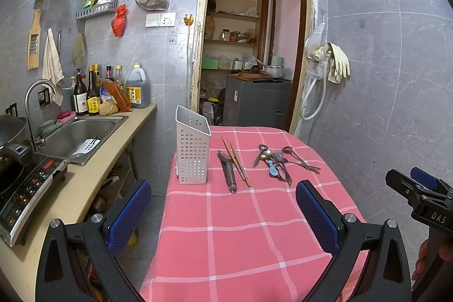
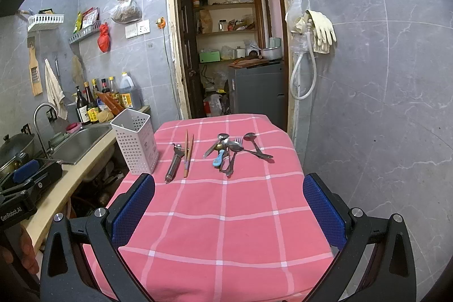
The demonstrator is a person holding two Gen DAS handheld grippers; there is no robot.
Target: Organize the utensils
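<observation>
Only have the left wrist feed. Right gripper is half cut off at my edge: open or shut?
Observer: Open. The right gripper has its fingers wide apart, nothing between them, above the pink tablecloth.
Operator: Where's my left gripper relative to the table?
Observer: The left gripper is off the table's left edge, toward the counter.
Operator: Holder empty?
Observer: The white holder shows no utensil through its open top; its bottom is hidden.
</observation>
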